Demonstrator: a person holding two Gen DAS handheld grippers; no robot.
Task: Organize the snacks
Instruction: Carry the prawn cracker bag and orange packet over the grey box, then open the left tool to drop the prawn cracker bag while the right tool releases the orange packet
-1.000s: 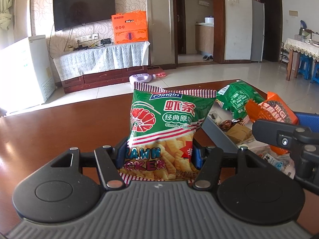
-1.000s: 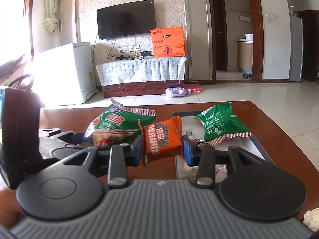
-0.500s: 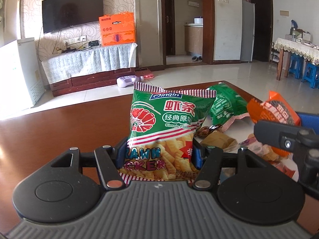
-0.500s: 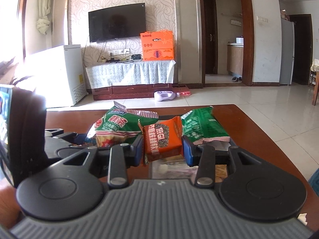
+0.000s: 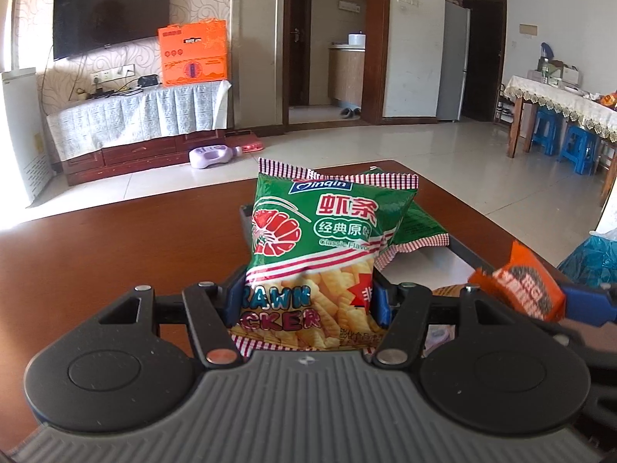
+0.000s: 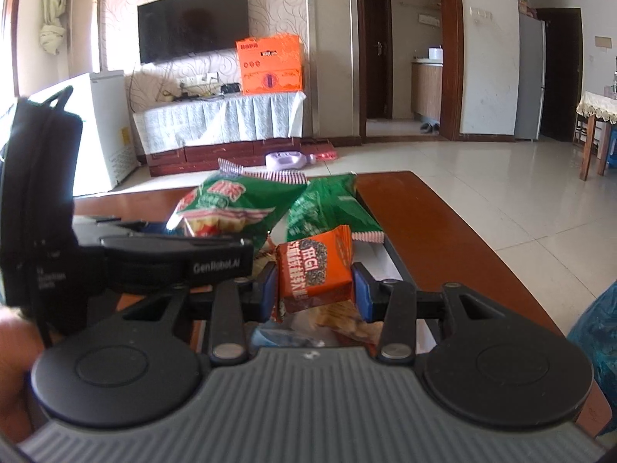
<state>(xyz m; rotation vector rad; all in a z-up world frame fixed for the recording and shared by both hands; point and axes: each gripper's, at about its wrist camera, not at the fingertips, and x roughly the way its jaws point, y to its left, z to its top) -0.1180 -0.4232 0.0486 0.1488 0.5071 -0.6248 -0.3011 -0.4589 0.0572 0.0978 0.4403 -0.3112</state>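
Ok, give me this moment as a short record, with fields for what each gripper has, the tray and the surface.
left gripper: shut on the prawn cracker bag, held upright
right gripper: shut on the orange snack packet
tray: grey, on the table, holds a second green bag and other snacks
surface: brown wooden table
position: both held packets are over or near the tray; contact with it cannot be told

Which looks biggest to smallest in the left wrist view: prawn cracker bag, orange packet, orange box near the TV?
1. prawn cracker bag, by far, though nearest the camera.
2. and 3. orange packet and orange box look too alike to rank.
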